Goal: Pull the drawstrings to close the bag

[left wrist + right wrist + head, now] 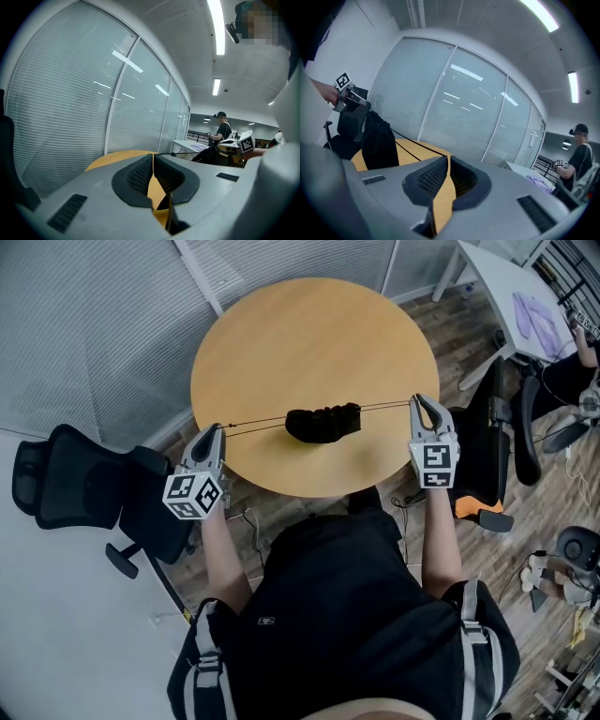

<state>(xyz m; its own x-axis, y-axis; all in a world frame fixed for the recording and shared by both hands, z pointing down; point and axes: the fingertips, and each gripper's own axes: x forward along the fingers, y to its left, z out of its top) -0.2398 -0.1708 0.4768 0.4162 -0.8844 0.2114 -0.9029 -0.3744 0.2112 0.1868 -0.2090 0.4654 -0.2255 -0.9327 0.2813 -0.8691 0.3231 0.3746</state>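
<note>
Nearest the person, left gripper and right gripper hold the thin black drawstrings taut.
Left jaws clamp one cord tight; right jaws, closed to a slit, pinch the other. Farther in, the black fabric drawstring bag lies midway between them on the round light-wood table, long axis left-right.

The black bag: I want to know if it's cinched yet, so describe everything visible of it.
The black bag looks like soft cloth, bunched into a crumpled lump, lying on the round wooden table nearer the person's edge. Thin dark drawstrings run taut from both ends to the left gripper and right gripper, whose fingers pinch them.
</note>
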